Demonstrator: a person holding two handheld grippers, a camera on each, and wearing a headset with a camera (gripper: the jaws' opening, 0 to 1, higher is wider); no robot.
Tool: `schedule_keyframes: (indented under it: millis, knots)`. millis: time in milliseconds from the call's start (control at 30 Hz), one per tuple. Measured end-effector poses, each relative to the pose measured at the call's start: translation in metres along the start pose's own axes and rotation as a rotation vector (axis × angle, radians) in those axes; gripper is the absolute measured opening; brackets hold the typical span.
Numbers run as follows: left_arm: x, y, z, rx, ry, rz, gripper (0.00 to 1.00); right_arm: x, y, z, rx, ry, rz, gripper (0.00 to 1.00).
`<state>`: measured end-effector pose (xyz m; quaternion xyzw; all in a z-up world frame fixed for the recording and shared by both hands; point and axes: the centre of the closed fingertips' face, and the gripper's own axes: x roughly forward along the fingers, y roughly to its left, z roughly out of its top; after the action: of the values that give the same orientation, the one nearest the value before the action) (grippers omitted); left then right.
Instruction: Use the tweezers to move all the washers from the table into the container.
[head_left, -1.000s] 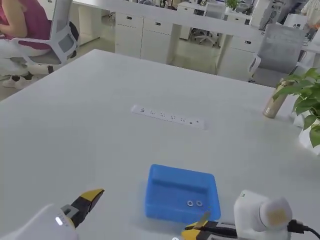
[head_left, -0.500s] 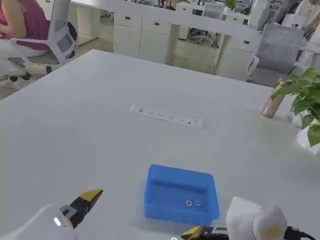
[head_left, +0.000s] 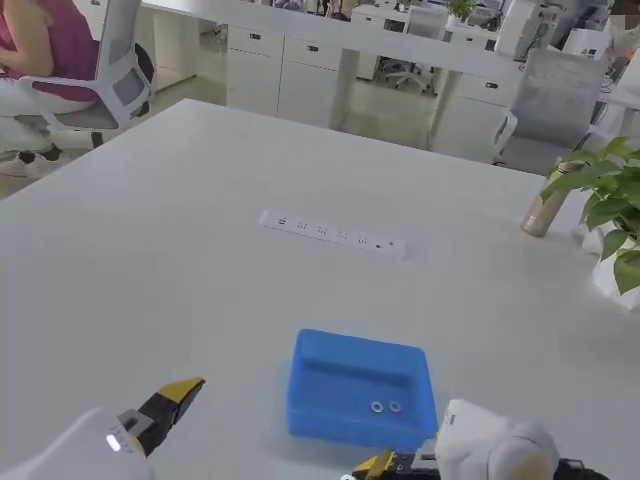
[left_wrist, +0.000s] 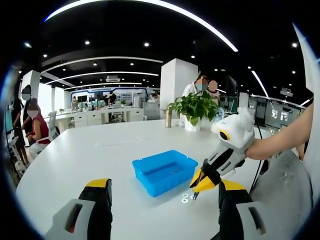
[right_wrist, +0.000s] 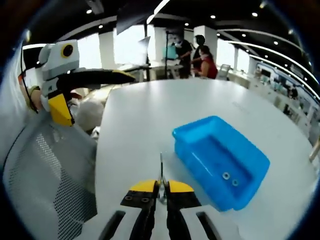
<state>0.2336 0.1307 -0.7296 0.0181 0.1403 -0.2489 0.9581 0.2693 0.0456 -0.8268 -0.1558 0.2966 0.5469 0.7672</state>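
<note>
Right gripper (right_wrist: 161, 189) has drawn back, fingers clamped on the tweezers (right_wrist: 161, 167); left gripper (left_wrist: 165, 186) spread wide. Next, likely: pinch a worktop washer (left_wrist: 185, 200) beside the container (left_wrist: 165, 181).

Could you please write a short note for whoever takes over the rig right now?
The left tongs are open and hold nothing; they sit to the left of the blue container.
The right tongs are shut on the tweezers, whose tips are low over the table beside the container.
Done: two washers lie in the container.
Left: loose washers, seemingly two, lie on the table by the tweezers' tips. Each needs to be picked up and dropped into the container.
</note>
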Motion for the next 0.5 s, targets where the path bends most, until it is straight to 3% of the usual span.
schedule_keyframes:
  millis: [133, 333, 500]
  knots:
    - [0.0, 0.001, 0.0, -0.002, -0.003, 0.003, 0.9, -0.009, -0.003, 0.01, 0.124, -0.08, 0.0, 0.03]
    - [0.0, 0.0, 0.001, -0.003, -0.006, 0.0, 0.9, -0.024, -0.014, 0.027, 0.135, -0.122, -0.013, 0.03]
    - [0.0, 0.001, 0.001, -0.004, -0.007, 0.001, 0.9, -0.039, -0.017, 0.062, 0.141, -0.211, -0.017, 0.03]
